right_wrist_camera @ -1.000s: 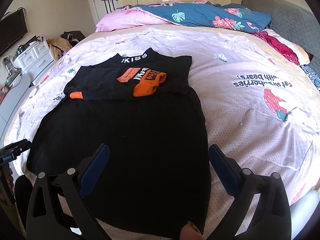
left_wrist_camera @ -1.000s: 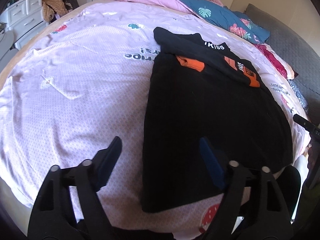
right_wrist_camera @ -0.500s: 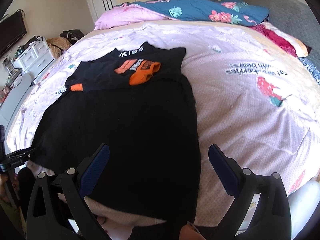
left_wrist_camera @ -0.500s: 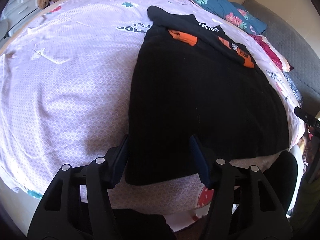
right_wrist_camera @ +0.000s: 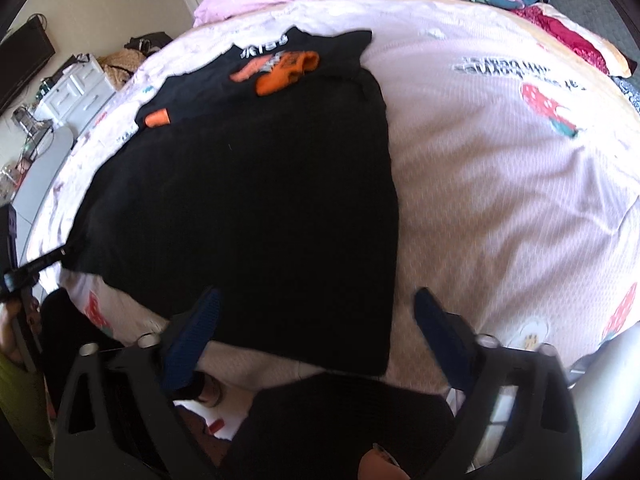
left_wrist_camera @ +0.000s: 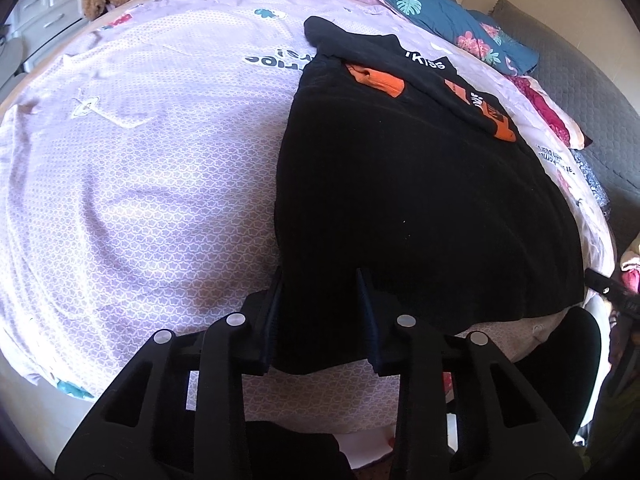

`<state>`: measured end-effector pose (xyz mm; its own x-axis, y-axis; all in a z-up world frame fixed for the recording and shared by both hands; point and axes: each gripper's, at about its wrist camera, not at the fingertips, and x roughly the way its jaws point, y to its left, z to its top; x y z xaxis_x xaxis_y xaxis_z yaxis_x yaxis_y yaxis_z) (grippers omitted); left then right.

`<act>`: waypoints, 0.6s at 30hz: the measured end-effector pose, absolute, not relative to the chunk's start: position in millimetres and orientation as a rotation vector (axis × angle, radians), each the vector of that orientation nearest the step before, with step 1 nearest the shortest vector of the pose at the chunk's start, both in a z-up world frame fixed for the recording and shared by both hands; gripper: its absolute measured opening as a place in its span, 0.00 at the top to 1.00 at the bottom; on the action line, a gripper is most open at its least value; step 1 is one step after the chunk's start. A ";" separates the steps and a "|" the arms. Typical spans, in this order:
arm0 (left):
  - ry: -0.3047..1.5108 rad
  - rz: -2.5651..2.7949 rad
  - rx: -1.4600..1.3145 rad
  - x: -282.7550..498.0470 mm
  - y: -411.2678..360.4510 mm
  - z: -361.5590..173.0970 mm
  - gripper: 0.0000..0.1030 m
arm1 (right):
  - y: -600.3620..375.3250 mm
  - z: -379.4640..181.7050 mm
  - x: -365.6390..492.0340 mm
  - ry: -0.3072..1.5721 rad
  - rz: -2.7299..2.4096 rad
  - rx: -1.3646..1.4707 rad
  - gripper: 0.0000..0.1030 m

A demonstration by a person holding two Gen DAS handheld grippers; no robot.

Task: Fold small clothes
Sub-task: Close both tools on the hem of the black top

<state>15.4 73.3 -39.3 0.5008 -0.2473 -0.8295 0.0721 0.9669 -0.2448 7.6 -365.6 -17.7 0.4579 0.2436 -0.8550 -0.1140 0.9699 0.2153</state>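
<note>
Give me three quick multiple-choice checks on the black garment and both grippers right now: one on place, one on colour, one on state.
1. Where does the left gripper sit?
A. At the black garment's near left corner
B. Over the blue floral quilt
C. At the collar

2. What colour are the garment's cuffs?
A. White
B. Orange
C. Green

3. How does the right gripper stand?
A. Shut on the hem
B. Open, around the near right corner
C. Shut on the sheet

Answers: 1 A, its fingers flank the near left corner of the hem, which lies between them. 2 B, orange bands show on the sleeves folded over the chest. 3 B, the blue pads stand wide apart, with the corner between them on the pink bedsheet.
</note>
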 end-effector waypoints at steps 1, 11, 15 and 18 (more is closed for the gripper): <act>1.029 -0.194 -0.187 15.1 73.3 -39.3 0.76 | -366.6 -22.3 6.6 1.090 0.224 0.135 0.26; 0.993 -0.209 -0.219 10.1 78.2 -29.8 0.95 | -366.4 -20.7 -0.5 1.047 0.196 0.023 0.89; 0.964 -0.214 -0.226 7.7 81.7 -19.6 0.97 | -372.4 -7.7 0.3 0.995 0.218 0.057 0.93; 0.936 -0.220 -0.241 8.1 85.8 -9.1 0.97 | -376.3 7.3 1.3 0.941 0.260 0.111 0.93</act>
